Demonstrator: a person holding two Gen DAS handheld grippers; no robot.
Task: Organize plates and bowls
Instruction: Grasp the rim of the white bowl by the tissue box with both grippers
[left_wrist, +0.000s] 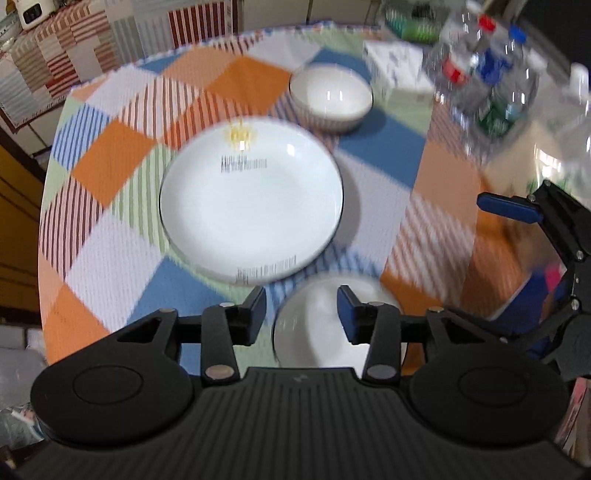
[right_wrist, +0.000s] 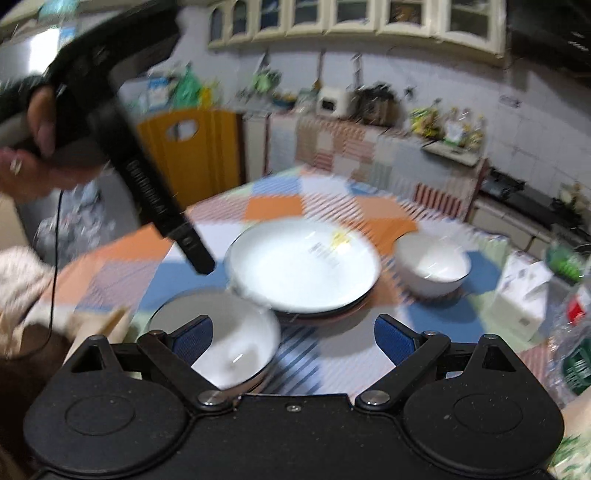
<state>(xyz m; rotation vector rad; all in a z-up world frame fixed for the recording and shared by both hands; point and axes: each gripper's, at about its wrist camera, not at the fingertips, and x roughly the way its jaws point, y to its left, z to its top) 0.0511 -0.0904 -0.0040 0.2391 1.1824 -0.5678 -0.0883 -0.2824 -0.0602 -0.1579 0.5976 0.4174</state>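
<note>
A white plate (left_wrist: 251, 199) with a yellow mark lies mid-table on the checked cloth; in the right wrist view (right_wrist: 303, 266) it tops a stack of plates. A white bowl (left_wrist: 330, 96) stands behind it, also in the right wrist view (right_wrist: 432, 269). A second white bowl (left_wrist: 317, 325) sits at the near edge, under my left gripper (left_wrist: 302, 314), which is open and empty above it. My right gripper (right_wrist: 293, 338) is open and empty, with this near bowl (right_wrist: 229, 339) at its left finger. The right gripper also shows at the right in the left wrist view (left_wrist: 517, 210).
Several plastic bottles (left_wrist: 480, 74) and a white tissue box (left_wrist: 400, 70) stand at the table's far right. The round table (left_wrist: 110, 147) edge curves at left. The left gripper's handle and the hand (right_wrist: 44, 122) fill the upper left of the right wrist view. A counter runs behind.
</note>
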